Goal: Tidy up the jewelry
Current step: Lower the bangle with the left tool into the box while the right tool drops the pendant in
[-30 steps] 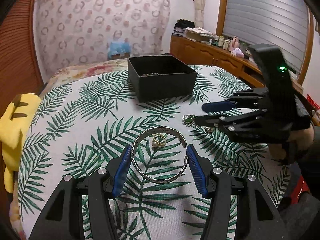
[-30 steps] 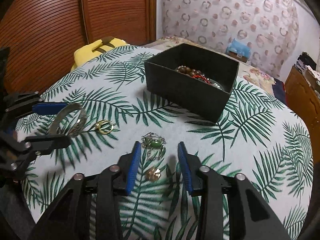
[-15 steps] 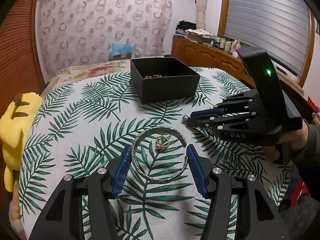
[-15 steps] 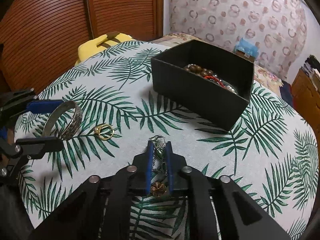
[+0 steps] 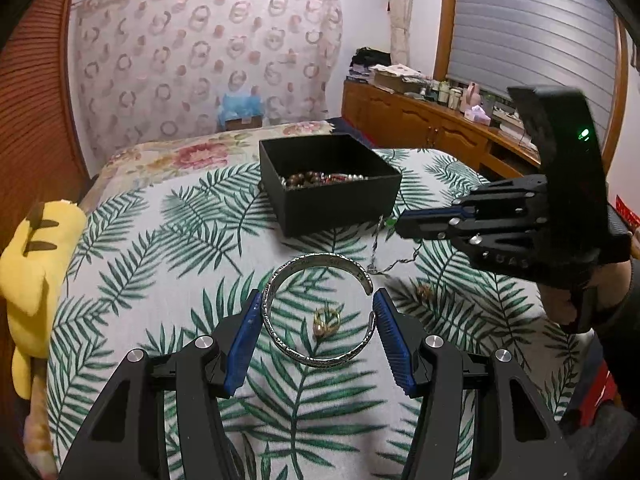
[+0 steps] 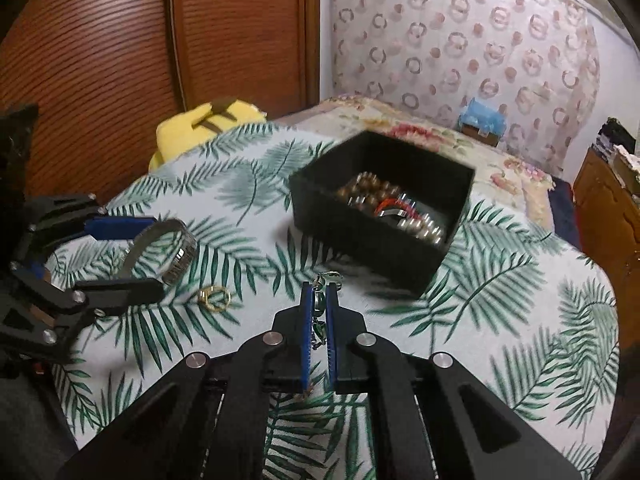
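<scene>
A black open box [image 5: 332, 188] [image 6: 380, 216] holds brown beads and silver pieces. My right gripper [image 6: 319, 300] is shut on a green-stone necklace [image 6: 320, 304]; in the left wrist view the right gripper [image 5: 404, 222] holds it lifted near the box's front corner, and its silver chain [image 5: 376, 248] hangs to the cloth. My left gripper [image 5: 318, 316] holds a silver cuff bracelet [image 5: 320, 316] between its blue pads, lifted off the cloth [image 6: 164, 248]. A gold ring [image 5: 326, 320] [image 6: 215, 298] lies on the cloth below the cuff.
The leaf-print cloth [image 5: 160, 280] covers a bed. A yellow plush toy [image 5: 36, 276] lies at its left edge. A small gold earring [image 5: 424, 290] lies on the cloth at the right. A wooden dresser [image 5: 432, 128] stands behind.
My right gripper closed on the green-stone necklace and lifted it toward the box. My left gripper rose with the cuff; the gold ring stayed on the cloth.
</scene>
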`<act>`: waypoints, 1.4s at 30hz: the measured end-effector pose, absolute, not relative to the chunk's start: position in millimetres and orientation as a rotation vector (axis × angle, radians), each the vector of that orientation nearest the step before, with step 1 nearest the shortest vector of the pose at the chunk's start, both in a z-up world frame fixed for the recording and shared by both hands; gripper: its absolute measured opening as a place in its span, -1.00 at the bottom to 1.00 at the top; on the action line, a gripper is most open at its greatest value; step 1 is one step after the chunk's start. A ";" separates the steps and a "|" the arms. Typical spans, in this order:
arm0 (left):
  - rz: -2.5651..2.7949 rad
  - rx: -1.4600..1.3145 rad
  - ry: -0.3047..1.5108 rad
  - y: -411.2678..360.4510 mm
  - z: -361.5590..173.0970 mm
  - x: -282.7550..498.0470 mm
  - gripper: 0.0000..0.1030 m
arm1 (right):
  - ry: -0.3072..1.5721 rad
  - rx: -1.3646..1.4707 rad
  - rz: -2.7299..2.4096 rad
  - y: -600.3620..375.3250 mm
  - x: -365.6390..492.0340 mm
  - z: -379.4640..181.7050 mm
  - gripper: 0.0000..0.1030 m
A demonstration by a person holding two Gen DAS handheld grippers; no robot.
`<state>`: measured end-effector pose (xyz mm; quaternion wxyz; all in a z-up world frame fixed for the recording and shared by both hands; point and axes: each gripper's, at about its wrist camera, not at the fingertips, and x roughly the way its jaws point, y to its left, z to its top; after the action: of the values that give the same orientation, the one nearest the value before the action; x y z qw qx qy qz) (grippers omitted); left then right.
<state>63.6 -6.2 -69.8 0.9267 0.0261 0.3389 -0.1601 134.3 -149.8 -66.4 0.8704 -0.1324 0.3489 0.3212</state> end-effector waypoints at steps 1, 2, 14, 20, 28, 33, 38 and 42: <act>-0.327 0.057 0.691 -7.6 -68.1 63.9 0.04 | 0.720 -0.273 0.670 -151.0 135.2 -61.3 -0.86; -0.326 0.060 0.685 -8.5 -65.2 65.7 0.04 | 0.707 -0.270 0.668 -152.4 136.0 -55.3 -0.86; -0.318 0.066 0.642 -10.6 -39.3 94.7 0.04 | 0.615 -0.262 0.633 -154.7 162.2 -9.8 -0.86; -0.308 0.077 0.633 -10.4 -33.7 108.4 0.04 | 0.582 -0.267 0.615 -149.2 180.5 1.8 -0.86; -0.312 0.083 0.631 -11.4 -29.3 124.3 0.04 | 0.626 -0.228 0.593 -150.6 214.0 -7.1 -0.85; -0.315 0.100 0.634 -18.6 -28.4 138.2 0.04 | 0.682 -0.209 0.572 -153.8 233.2 -24.6 -0.85; -0.316 0.112 0.645 -26.1 -30.0 152.5 0.04 | 0.685 -0.198 0.554 -158.9 238.5 -29.1 -0.52; -0.313 0.126 0.658 -34.1 -33.4 164.4 0.04 | 0.683 -0.184 0.537 -169.4 237.5 -29.2 -0.51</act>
<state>164.4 -34.1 -33.4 0.9325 0.0614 0.3213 -0.1531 237.5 -169.4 -29.2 0.9030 -0.0891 0.3303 0.2597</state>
